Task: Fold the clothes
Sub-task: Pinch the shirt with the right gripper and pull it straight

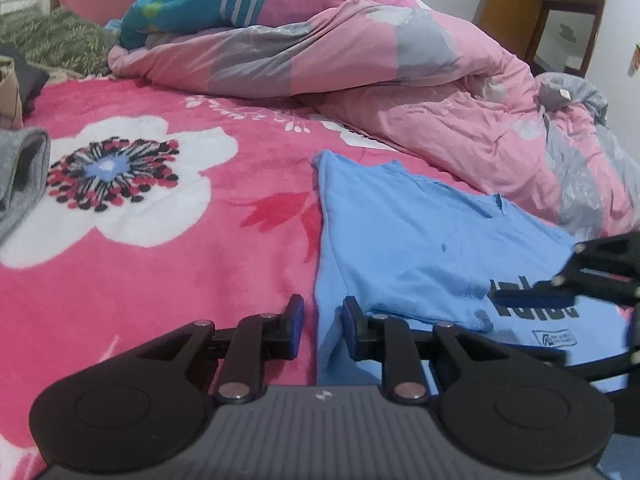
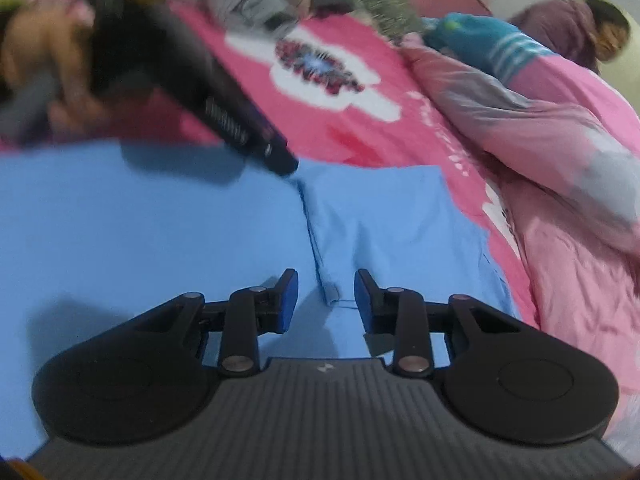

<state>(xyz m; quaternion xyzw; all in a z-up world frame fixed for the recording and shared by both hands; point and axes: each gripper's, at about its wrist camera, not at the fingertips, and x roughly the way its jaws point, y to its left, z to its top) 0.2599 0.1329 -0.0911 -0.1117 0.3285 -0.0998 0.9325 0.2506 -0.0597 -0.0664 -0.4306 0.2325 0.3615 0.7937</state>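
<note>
Left gripper (image 1: 323,326) parted and empty astride the blue shirt (image 1: 404,240) edge, right gripper (image 2: 326,300) parted and empty above its seam, probably positioned for next fold.

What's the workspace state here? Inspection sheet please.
Surface: bed under a pink floral blanket.
Job's things: light blue T-shirt lying partly folded on the blanket, dark print showing at its near end.
Clutter: rumpled pink-grey quilt behind it; grey garment at the left edge.
Grippers: left claw open over the shirt's edge, nothing between its pads; right claw open over the shirt's seam, empty.
Cables: nothing seen.
Surroundings: wooden cabinet, white wall.
</note>
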